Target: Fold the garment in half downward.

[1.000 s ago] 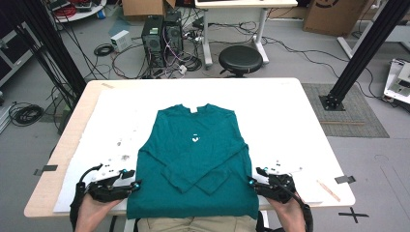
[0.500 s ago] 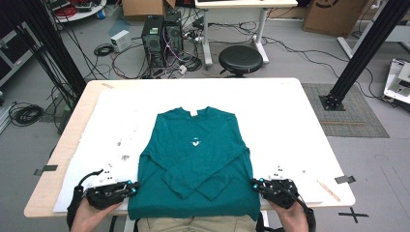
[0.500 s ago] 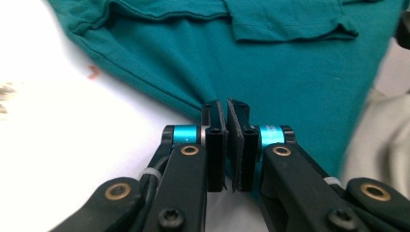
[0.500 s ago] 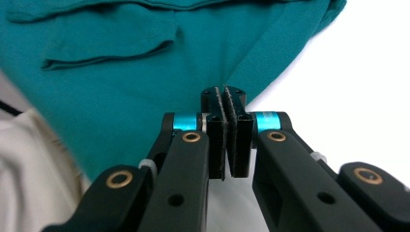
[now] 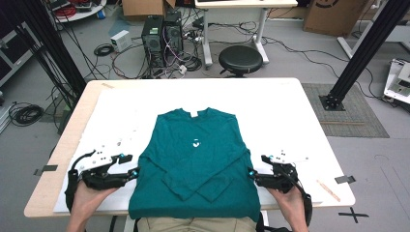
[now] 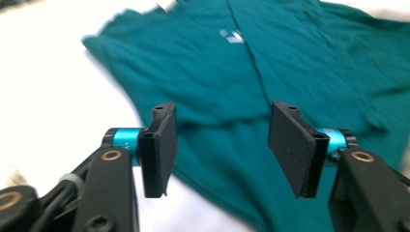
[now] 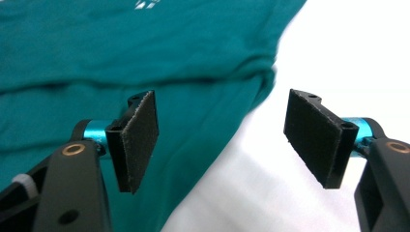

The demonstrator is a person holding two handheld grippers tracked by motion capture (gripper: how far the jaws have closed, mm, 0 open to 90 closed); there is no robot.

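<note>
The white worktop [image 5: 290, 111] carries a teal long-sleeved shirt [image 5: 196, 164] laid flat near the person's edge, collar toward the far side, both sleeves folded in and crossed over the lower front, a small white logo on the chest. Its hem reaches the near edge of the worktop. The left claw [image 5: 133, 172] sits just beside the shirt's left side at about sleeve-fold level, held in the person's left hand [image 5: 89, 200]; its jaws have just been opening and stand spread, with nothing pinched between them, the cloth lying below and beyond the pads in the left gripper view [image 6: 222, 140]. The right claw [image 5: 251, 173] sits just beside the shirt's right side, in the right hand [image 5: 290, 203]; its jaws too have just been opening and stand wide apart and empty, the shirt's edge and bare white surface showing between them [image 7: 220, 140]
</note>
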